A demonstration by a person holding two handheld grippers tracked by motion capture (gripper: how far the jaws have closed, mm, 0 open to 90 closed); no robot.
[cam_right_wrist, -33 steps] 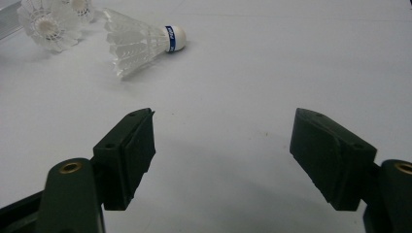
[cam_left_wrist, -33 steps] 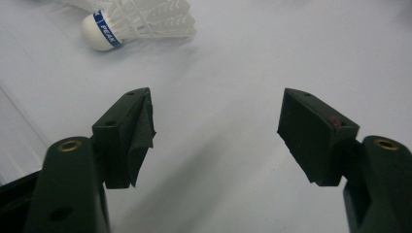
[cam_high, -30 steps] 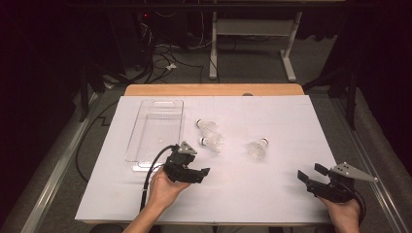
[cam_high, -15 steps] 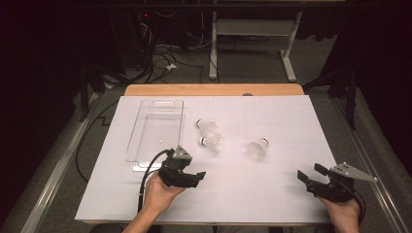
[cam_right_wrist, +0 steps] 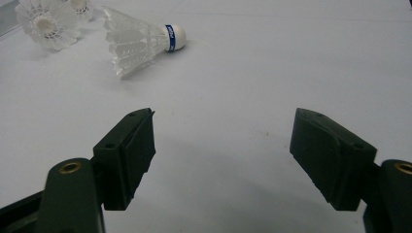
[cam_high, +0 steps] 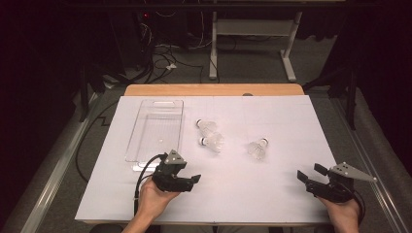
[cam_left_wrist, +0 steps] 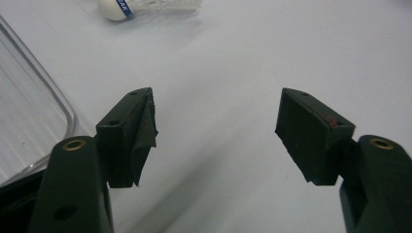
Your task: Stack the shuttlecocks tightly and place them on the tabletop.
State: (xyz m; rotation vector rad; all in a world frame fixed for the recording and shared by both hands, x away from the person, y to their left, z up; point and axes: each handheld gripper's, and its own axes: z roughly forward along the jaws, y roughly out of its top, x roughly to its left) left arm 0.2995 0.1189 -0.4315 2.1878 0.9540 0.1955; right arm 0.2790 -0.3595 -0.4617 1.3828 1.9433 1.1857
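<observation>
Dark room: grey carpet floor (cam_high: 252, 68), tangled cables (cam_high: 163, 56), white desk frame (cam_high: 252, 34).

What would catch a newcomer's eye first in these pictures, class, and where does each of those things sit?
Three white shuttlecocks lie on the white table sheet: two close together mid-table and one apart to their right. A clear plastic tray, empty, stands left of them. Near the front edge, the left gripper and right gripper are both open, holding nothing.

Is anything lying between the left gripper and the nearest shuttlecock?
Nothing visible. Bare white table cover lies between the left gripper and the nearest shuttlecock; the clear tray sits off to its side, jaws open.
</observation>
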